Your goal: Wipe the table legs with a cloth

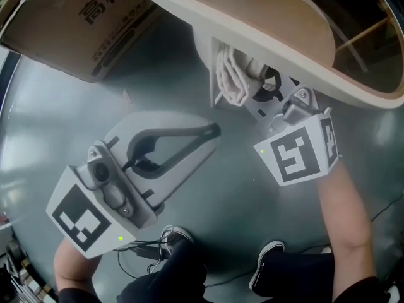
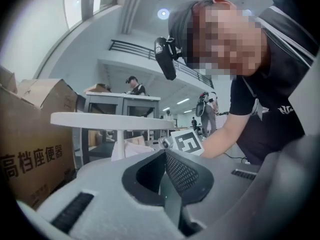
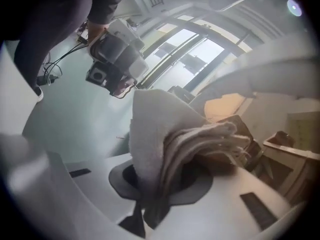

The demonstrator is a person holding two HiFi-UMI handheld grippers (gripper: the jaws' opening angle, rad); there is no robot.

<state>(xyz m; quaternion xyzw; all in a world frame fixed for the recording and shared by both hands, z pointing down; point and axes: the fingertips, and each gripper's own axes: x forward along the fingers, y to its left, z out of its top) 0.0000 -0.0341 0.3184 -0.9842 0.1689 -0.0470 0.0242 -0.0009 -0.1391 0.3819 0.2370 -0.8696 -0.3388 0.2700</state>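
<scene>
A folded white cloth is pressed against the white table leg, under the round beige tabletop. My right gripper is shut on the cloth, which hides its fingertips. My left gripper hangs lower left over the floor, shut with nothing in it, pointing towards the leg but apart from it. In the left gripper view, past the shut jaws, stand the tabletop, the leg and the cloth.
A cardboard box stands on the grey floor at the upper left, close to the table. My shoes and some cables are at the bottom. Other tables and people stand far off.
</scene>
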